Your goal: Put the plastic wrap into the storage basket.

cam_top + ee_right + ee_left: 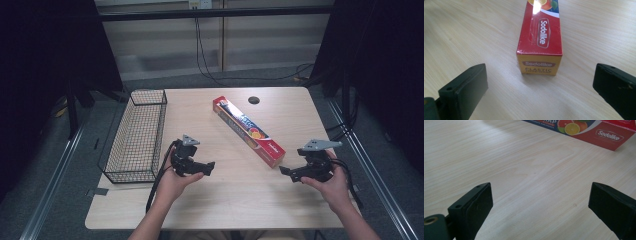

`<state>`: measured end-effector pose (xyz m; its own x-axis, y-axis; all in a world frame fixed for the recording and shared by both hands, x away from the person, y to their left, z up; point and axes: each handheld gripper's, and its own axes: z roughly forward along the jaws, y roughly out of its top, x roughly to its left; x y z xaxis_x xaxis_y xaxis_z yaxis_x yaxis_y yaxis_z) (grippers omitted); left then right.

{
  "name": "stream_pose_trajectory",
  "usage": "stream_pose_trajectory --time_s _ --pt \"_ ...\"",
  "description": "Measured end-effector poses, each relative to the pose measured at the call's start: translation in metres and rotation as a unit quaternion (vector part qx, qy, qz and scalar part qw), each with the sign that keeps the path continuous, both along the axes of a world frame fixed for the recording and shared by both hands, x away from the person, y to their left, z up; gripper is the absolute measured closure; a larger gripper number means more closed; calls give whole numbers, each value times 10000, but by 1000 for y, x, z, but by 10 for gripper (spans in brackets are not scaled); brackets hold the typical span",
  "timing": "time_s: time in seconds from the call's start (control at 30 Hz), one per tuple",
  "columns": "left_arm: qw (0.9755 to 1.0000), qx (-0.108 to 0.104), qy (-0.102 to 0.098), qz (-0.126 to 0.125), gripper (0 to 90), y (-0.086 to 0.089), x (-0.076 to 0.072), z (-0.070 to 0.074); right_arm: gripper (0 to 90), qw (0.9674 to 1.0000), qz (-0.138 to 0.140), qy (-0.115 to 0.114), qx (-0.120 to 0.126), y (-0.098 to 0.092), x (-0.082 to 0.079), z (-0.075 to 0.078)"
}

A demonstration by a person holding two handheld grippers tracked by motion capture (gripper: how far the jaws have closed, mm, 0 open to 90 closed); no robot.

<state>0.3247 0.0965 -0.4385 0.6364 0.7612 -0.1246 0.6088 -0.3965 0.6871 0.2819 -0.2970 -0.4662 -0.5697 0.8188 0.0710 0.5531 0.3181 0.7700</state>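
A long red plastic-wrap box (248, 131) lies diagonally on the wooden table (215, 200), right of centre. My left gripper (210, 168) rests low near the table's middle, open and empty, jaws toward the box's near end; the box's side (596, 131) crosses the top of the left gripper view. My right gripper (284, 171) is open just short of the box's near end. In the right gripper view the yellow end face of the box (539, 66) sits straight ahead between the wide jaws, untouched.
A black wire basket (137, 135) stands empty along the table's left edge. A round cable hole (253, 100) marks the far edge. Cables hang at the wall behind. Bare wood stretches across the front.
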Motion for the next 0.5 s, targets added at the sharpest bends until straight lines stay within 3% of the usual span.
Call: stream_pose_trajectory --time_s 0.2,0.3,0.5 --pt "9999 81 2 -100 51 0 1 0 0 10000 -49 50 40 1 2 2" --pt "9999 98 -21 -31 51 4 1 2 0 9997 -65 164 187 2 5 3" --pt "9999 82 -61 -58 53 6 1 6 4 9994 -121 311 10 7 13 9"
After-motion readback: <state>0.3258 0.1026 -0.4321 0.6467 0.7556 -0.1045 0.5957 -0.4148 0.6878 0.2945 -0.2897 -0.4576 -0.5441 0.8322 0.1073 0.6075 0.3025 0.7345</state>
